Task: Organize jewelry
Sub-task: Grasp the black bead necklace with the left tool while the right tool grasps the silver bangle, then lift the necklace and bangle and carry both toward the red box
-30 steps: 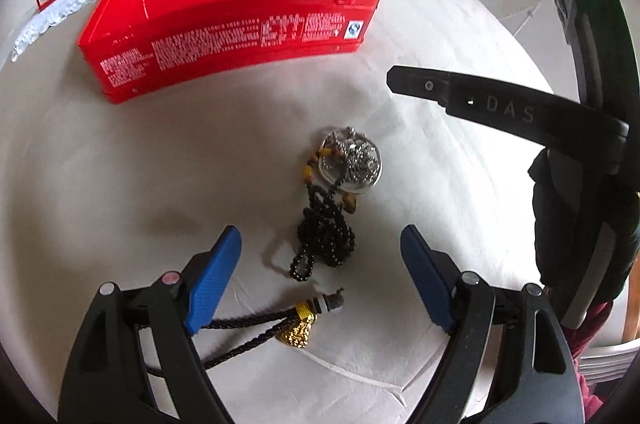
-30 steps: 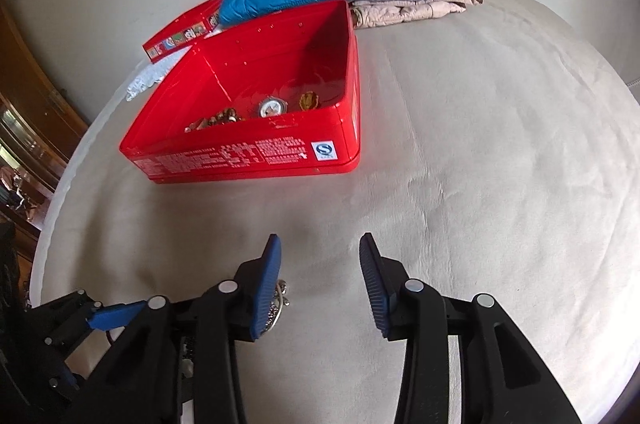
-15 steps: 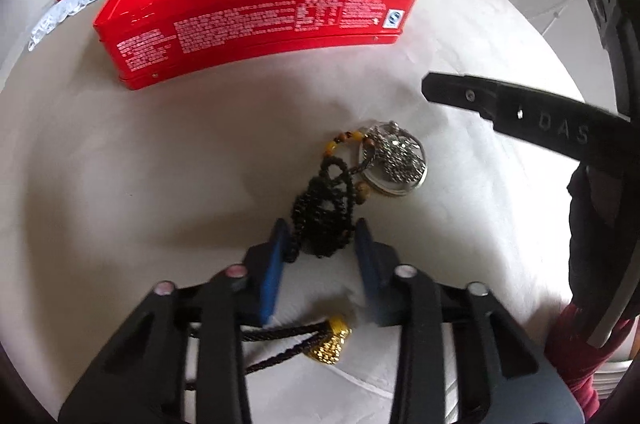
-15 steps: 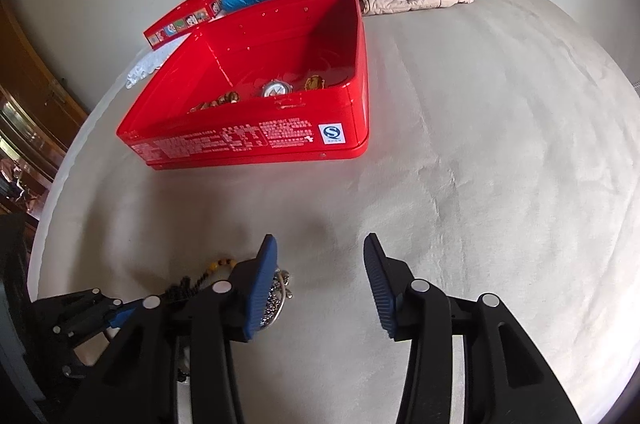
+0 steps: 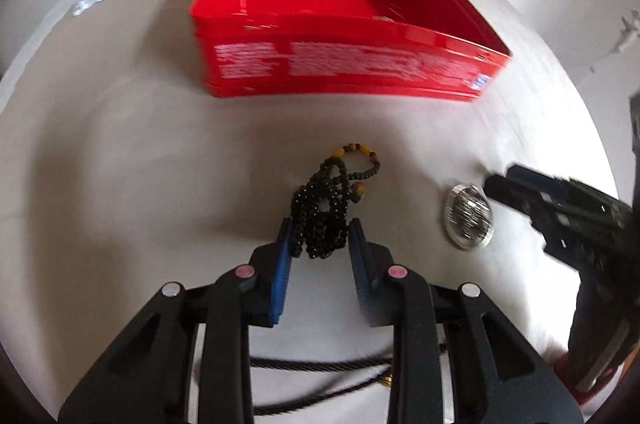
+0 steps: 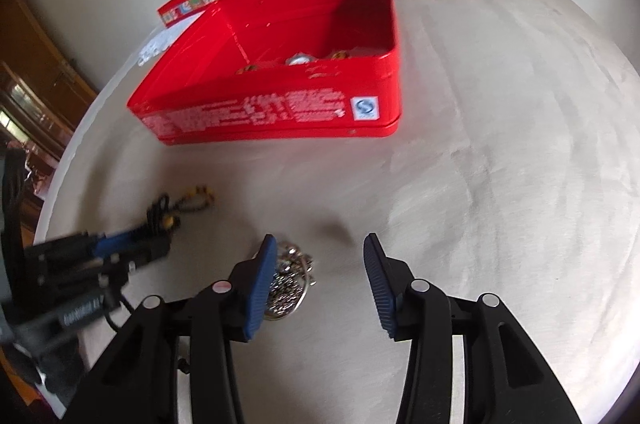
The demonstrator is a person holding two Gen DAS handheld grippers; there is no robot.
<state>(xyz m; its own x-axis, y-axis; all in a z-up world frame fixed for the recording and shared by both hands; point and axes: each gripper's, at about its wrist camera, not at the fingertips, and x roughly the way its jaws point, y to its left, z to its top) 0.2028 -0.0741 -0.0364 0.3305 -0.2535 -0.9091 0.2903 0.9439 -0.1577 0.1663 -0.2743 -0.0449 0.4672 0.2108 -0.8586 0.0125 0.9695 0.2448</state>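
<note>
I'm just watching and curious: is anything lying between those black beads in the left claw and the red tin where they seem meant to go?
Nothing visible does. The black bead necklace sits between the left claw's blue pads, and only bare cream cloth stretches from there to the open red tin. The silver pendant lies off to the right, beside the path.

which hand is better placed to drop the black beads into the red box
Left. The left gripper is shut on the black beads, facing the red box. The right gripper is open, beside the silver pendant.
</note>
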